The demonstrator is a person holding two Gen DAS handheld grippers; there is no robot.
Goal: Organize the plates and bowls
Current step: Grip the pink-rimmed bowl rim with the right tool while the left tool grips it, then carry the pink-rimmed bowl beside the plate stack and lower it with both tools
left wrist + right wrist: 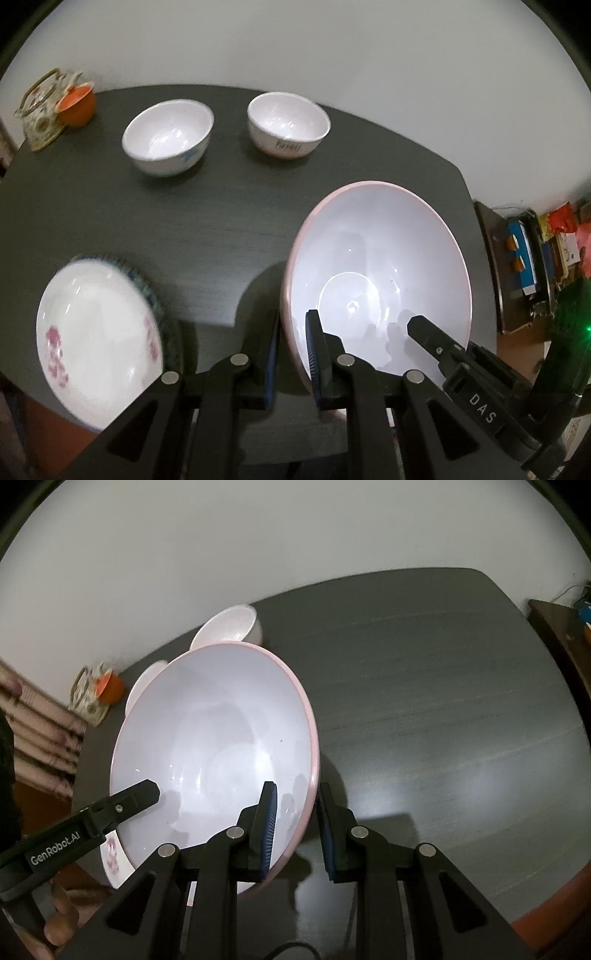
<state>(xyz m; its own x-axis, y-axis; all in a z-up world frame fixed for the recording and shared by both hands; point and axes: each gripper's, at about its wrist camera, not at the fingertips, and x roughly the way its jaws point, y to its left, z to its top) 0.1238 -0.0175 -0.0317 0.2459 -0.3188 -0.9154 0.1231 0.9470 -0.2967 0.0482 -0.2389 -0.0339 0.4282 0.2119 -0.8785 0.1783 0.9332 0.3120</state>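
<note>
Holding the big pink-rimmed bowl [376, 273] with both grippers, I see it tilted above the dark table [229, 221] and filling the lower right of the left wrist view.

At the upper left of that view a glass teapot [40, 110] stands at the table's far corner, an orange cup [75, 105] touching it. At the lower left lies a white plate [98, 354] with pink flowers, blurred, with a blue-patterned rim showing behind it. In the upper middle two small white bowls stand side by side and apart: the left small bowl [168, 138] with a blue mark, the right small bowl [288, 125] with dark lettering. At the bottom centre my left gripper [291, 354] is clamped on the big bowl's near rim, one blue pad outside the wall and one inside. The right gripper's finger reaches into the bowl from the lower right.

In the right wrist view the teapot and cup sit at the middle left. The big bowl covers the centre left, hiding most of the small bowls behind it. A finger of the left gripper comes in from the lower left, with a bare hand [59, 919] under it. At the bottom centre my right gripper [295, 827] is clamped on the bowl's rim the same way. To the right the table is bare.
</note>
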